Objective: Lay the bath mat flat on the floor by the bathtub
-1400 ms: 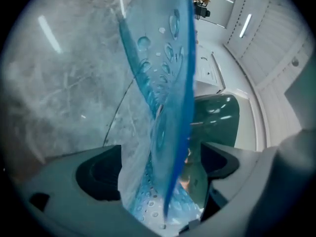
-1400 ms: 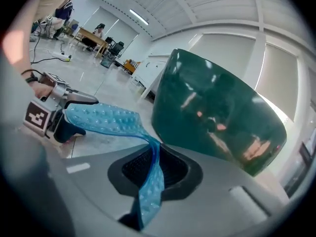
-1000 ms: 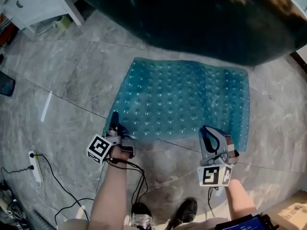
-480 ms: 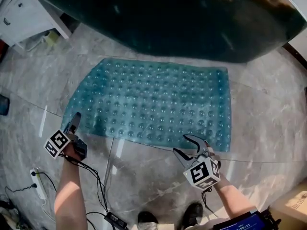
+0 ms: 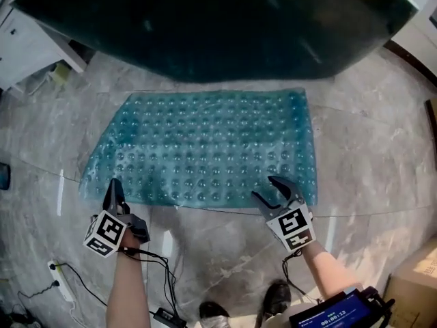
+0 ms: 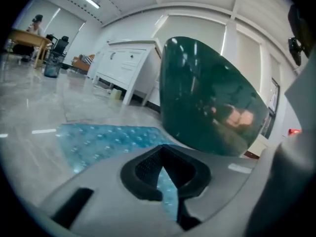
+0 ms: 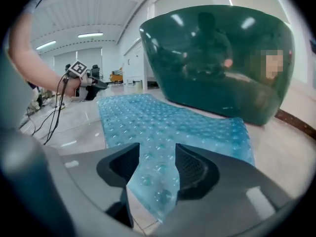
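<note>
The blue translucent bath mat [image 5: 212, 145] lies spread on the marble floor beside the dark green bathtub [image 5: 218, 26]. My left gripper [image 5: 113, 186] hovers over the mat's near left edge. Its jaws have just closed and are shut, with nothing gripped. In the left gripper view the mat [image 6: 98, 137] shows past the left gripper [image 6: 162, 168]. My right gripper [image 5: 263, 186] stands open at the mat's near right corner, its jaws having just narrowed slightly. In the right gripper view that corner of the mat [image 7: 163, 122] lies under the gap of the right gripper [image 7: 157, 164], untouched by the pads.
A white cabinet [image 5: 27, 39] stands at the far left by the tub. A power strip [image 5: 58, 289] and cables [image 5: 164, 272] lie near my feet. A cardboard box [image 5: 416, 279] sits at the right edge, and a shoe [image 5: 276, 299] shows below the right gripper.
The mat went from narrow and held at its near edge to spread wide and flat. Both grippers let go of it; the right one opened and the left one rose slightly.
</note>
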### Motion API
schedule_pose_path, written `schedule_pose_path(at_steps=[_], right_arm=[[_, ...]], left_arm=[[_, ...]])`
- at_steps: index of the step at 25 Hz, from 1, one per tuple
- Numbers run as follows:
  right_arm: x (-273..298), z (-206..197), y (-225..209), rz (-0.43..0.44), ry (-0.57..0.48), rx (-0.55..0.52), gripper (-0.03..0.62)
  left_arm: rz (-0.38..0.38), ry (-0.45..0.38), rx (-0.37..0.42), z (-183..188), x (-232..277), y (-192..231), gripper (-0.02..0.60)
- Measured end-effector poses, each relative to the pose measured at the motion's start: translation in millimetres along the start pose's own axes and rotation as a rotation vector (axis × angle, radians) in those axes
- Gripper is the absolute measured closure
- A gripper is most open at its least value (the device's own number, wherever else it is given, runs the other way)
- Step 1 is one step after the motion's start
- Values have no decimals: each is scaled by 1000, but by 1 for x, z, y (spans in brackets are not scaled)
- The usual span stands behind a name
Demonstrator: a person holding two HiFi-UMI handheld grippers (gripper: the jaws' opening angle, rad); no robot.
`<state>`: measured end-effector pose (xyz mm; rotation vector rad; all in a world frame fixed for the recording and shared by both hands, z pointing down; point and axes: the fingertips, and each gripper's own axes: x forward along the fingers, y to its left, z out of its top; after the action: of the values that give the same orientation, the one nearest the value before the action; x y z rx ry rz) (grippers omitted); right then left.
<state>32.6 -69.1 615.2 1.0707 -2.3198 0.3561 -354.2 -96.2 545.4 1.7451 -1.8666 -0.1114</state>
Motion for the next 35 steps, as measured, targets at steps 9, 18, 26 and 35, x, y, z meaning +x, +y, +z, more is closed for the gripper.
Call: schedule_pose_path(at_steps=[9, 18, 26, 35], right_arm=[[-60, -53, -140, -332, 1, 354, 297], [-40, -96, -143, -288, 90, 651, 283], [-40, -17, -96, -370, 48, 170, 499], [21, 4, 72, -82, 114, -647, 395]], left_arm=[[-443, 200, -66, -116, 53, -208, 575], [-576, 310, 17, -148, 29, -266, 575], [-493, 305, -24, -138, 27, -231, 575], [-315, 227, -133, -113, 23, -164, 575]])
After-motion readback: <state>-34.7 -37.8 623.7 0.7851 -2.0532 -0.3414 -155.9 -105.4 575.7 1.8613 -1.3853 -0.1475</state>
